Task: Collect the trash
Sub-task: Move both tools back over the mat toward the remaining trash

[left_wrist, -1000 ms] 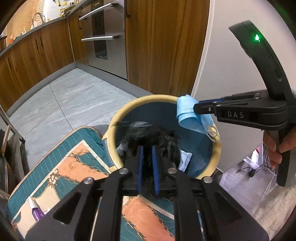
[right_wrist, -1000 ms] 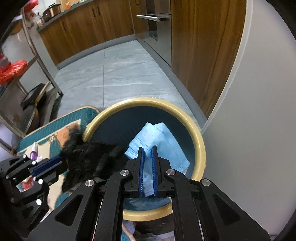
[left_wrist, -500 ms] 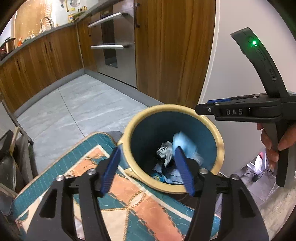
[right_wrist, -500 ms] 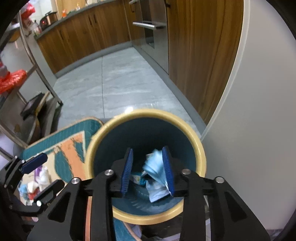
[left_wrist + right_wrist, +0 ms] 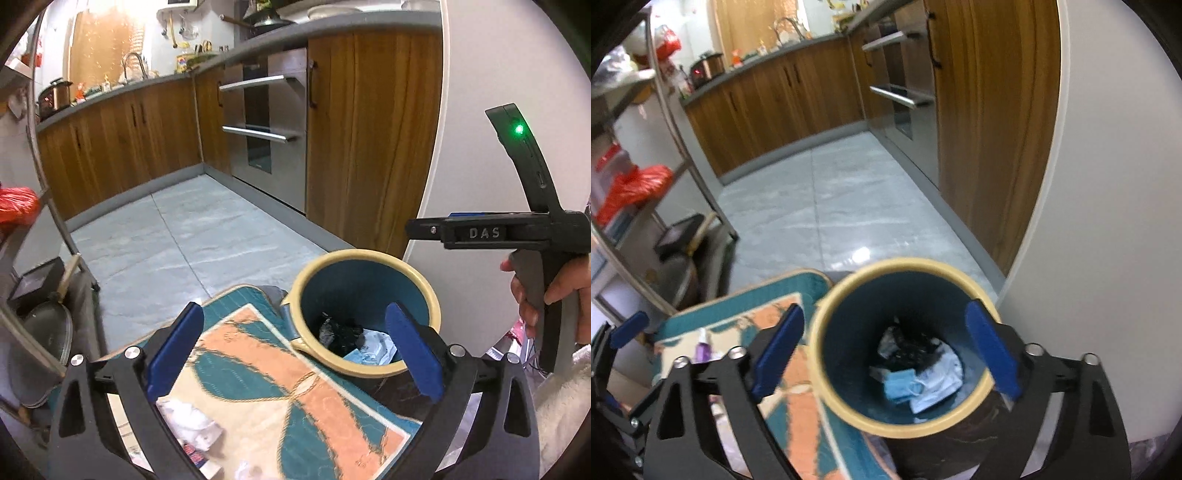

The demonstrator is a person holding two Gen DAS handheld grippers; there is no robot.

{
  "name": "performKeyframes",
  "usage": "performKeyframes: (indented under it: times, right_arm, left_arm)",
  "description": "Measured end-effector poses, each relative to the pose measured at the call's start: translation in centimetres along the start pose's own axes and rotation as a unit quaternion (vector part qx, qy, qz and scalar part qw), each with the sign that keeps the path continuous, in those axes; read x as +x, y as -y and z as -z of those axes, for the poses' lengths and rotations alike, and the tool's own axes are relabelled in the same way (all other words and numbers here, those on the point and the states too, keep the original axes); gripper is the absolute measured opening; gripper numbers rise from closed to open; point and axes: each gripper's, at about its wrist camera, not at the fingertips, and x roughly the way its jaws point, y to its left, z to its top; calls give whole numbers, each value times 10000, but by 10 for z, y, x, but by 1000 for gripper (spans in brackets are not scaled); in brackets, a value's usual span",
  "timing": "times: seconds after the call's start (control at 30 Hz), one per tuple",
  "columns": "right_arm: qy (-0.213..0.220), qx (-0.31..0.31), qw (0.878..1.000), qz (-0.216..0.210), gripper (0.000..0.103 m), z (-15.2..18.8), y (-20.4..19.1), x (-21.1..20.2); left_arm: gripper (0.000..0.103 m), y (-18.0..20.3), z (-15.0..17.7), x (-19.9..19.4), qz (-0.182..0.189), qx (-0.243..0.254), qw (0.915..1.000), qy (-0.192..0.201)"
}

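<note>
A home kitchen: wooden cabinets [image 5: 122, 144], built-in oven [image 5: 266, 122], sink tap [image 5: 133, 61] on the counter.

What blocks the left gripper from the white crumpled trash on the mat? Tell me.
Nothing visible. The left gripper is open above the mat, and the white crumpled trash lies uncovered near its left finger.

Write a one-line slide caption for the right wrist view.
Open right gripper above the yellow-rimmed bin, where a blue face mask and black trash lie inside.
</note>
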Motion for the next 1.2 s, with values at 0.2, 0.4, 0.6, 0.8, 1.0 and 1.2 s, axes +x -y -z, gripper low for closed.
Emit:
performKeyframes:
  times: [0.2,0.4,0.6,0.8,1.0,1.2]
  right_arm:
    - [290,50,9993,-246,96,-3,-17,-22]
    - [301,68,9978,-589,96,-1,-40,-32]
    - [155,-7,9963,-842,97,20,-72,-30]
    - [-216,-542,9943,-890,97,42,-110,-15]
    - [-531,-604,9924,-933,97,56,-131,5]
    - [-835,-287,9903,-1071,97,59,-151,25]
  left_arm:
    - [97,-17,-2,-48,-337,28,9993,169]
    - [97,-46,-9,-103,-723,-2,9970,264]
    - [97,-77,5,-133,-1309,-74,9906,384]
    - [97,-120,38,-136,-1528,-767,9853,37]
    - [97,-155,45,-135,-1889,-918,9777,-83]
    - [97,-185,88,-115,-2131,-825,9717,-594]
